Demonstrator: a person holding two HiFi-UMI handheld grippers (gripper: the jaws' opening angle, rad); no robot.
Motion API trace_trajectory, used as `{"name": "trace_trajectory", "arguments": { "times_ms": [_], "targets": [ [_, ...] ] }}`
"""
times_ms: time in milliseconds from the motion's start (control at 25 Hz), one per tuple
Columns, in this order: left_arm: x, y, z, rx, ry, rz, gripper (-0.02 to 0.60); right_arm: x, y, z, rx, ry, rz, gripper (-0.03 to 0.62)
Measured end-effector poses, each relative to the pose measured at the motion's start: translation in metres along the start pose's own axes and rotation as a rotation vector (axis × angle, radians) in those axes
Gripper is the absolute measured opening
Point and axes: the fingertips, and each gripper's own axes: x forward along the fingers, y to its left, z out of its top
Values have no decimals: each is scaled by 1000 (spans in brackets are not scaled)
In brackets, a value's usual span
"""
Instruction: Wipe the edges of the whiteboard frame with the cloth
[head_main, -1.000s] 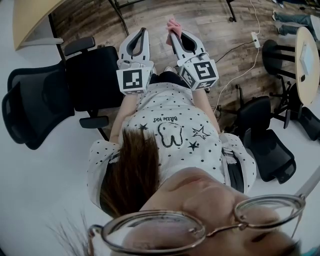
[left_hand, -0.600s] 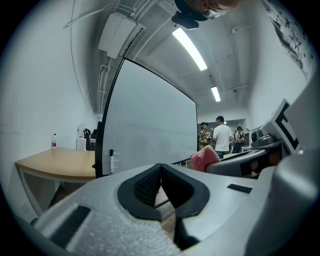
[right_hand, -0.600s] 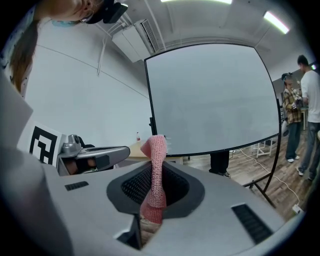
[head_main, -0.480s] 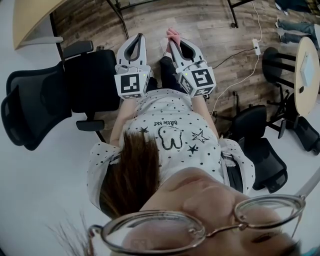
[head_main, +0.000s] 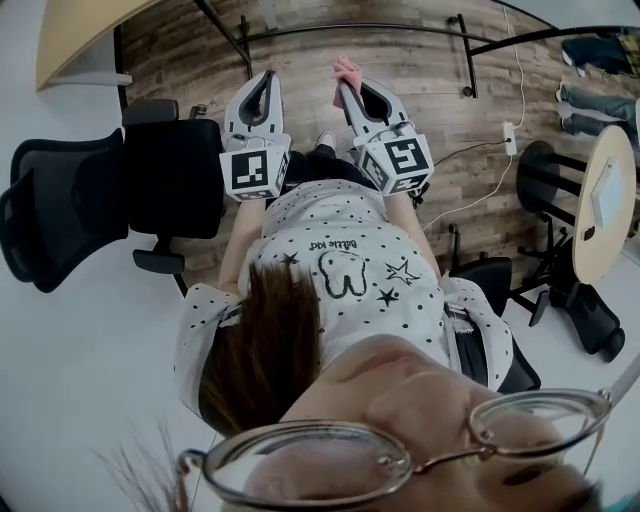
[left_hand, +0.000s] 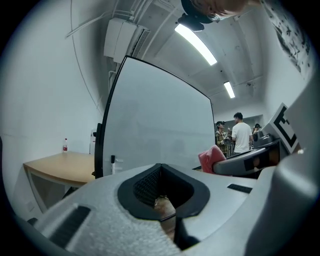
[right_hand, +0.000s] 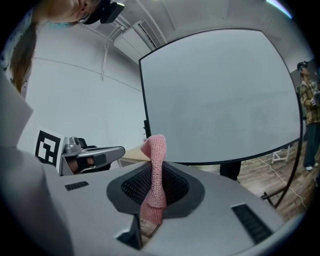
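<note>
A large whiteboard (right_hand: 220, 95) with a thin black frame (right_hand: 144, 100) stands ahead of both grippers; its left frame edge (left_hand: 106, 130) also shows in the left gripper view. My right gripper (head_main: 343, 82) is shut on a pink cloth (right_hand: 154, 170), which sticks up out of its jaws. The cloth (head_main: 346, 70) shows at the right gripper's tip in the head view. My left gripper (head_main: 263, 84) is shut with nothing in it, held beside the right one. Neither gripper touches the board.
Black office chairs (head_main: 90, 210) stand to my left, and more chairs beside a round table (head_main: 600, 200) to my right. A power strip with a cable (head_main: 508, 135) lies on the wooden floor. The whiteboard stand's bars (head_main: 360, 28) run ahead. A wooden desk (left_hand: 60, 167) sits left of the board. People (left_hand: 241, 136) stand far off.
Both grippers have moved forward together over the floor, the cloth still held. The stand's bars have come into the head view at the top.
</note>
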Motion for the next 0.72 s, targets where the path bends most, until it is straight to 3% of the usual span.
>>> {"name": "trace_trajectory", "arguments": {
  "times_ms": [440, 720],
  "targets": [
    [34, 4, -5, -12, 20, 51, 17, 26, -35, 0, 29, 26, 36, 41],
    [67, 25, -8, -26, 38, 28, 17, 64, -52, 7, 45, 42, 35, 41]
  ]
}}
